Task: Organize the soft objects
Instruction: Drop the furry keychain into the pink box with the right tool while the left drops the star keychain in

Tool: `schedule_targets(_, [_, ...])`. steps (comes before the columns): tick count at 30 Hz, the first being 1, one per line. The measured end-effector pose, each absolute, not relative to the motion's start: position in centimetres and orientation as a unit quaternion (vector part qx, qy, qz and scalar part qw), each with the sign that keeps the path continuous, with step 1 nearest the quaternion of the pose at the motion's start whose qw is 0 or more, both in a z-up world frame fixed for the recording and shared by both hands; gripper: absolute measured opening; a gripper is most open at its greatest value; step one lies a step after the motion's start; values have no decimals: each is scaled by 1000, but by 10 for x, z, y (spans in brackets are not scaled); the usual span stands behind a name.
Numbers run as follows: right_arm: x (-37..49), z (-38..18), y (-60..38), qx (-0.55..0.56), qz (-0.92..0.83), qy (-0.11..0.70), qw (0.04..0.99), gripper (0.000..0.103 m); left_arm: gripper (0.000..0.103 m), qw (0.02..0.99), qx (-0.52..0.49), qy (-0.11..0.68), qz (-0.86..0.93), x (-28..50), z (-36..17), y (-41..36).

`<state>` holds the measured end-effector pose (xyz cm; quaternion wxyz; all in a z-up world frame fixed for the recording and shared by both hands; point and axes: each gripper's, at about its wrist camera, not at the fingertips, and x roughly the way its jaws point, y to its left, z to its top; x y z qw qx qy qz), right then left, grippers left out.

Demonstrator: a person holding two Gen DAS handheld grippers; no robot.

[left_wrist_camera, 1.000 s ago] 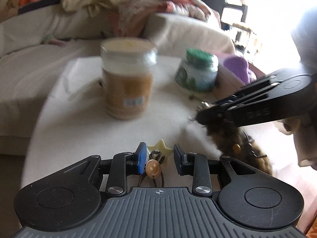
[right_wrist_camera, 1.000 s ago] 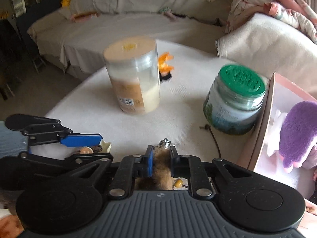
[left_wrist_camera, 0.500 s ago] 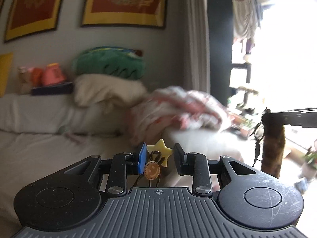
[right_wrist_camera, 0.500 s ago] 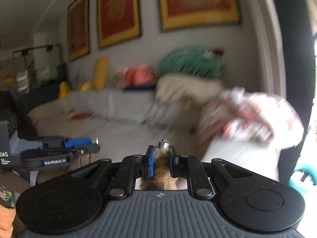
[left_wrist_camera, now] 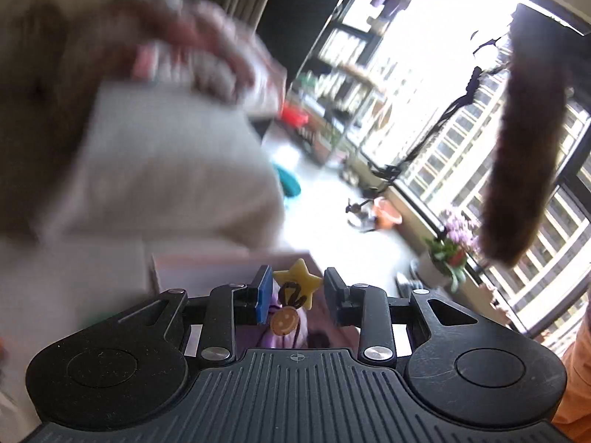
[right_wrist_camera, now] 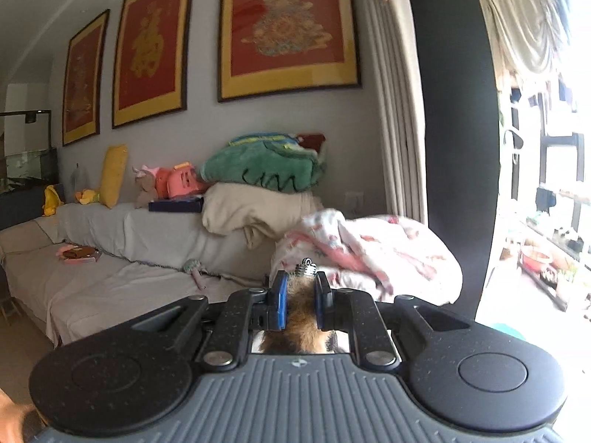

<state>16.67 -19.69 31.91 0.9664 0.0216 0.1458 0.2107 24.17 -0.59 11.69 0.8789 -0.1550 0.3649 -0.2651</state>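
Sofa [right_wrist_camera: 110, 243] runs along the far wall; right gripper [right_wrist_camera: 300, 297] clamps brown fur tail [right_wrist_camera: 301, 317], left gripper [left_wrist_camera: 297, 297] pinches star charm [left_wrist_camera: 297, 281].

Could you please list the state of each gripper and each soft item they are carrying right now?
Left gripper: closed on the star charm, lifted.
Star charm: yellow, pinched between the pads, smiley tag hanging below.
Right gripper: shut on the furry tail.
Furry tail: brown, clamped near its metal cap, hanging down freely in the left wrist view.
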Motion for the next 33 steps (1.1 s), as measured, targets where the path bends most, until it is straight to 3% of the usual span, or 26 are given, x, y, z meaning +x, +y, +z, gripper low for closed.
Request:
schedule_targets(3, [177,294,-200,26,210,177,961,14,34,876,-142,370,-276,241,96,-9])
schedule_targets(9, [200,233,-200,72,240,261,932,14,33,900,-137,326,-256,220,111,26])
schedule_targets(16, [245,99,-164,90,236,419,872,14,33,880,-171,358,-261,206,91,46])
schedule_targets(19, [239,73,-158,53,232,407,882,14,33,880,-185,348,-265,203,87,48])
schedule_targets(25, [228,78,-154,-8,263,402,877,15,33,888,-215,302,-272,187,103,64])
schedule_targets(26, [229,84,-158,4,266,410,873,21,33,892,-212,292,-273,181,108,70])
schedule_targets(29, [220,102,-174,40,264,393,880,52,33,915,-186,256,-249,162,128,96])
schedule_targets(30, [217,107,-177,38,252,380,889,56,33,925,-173,246,-232,157,135,108])
schedule_targets(33, [201,117,-180,29,216,341,914,56,33,942,-153,248,-166,154,148,145])
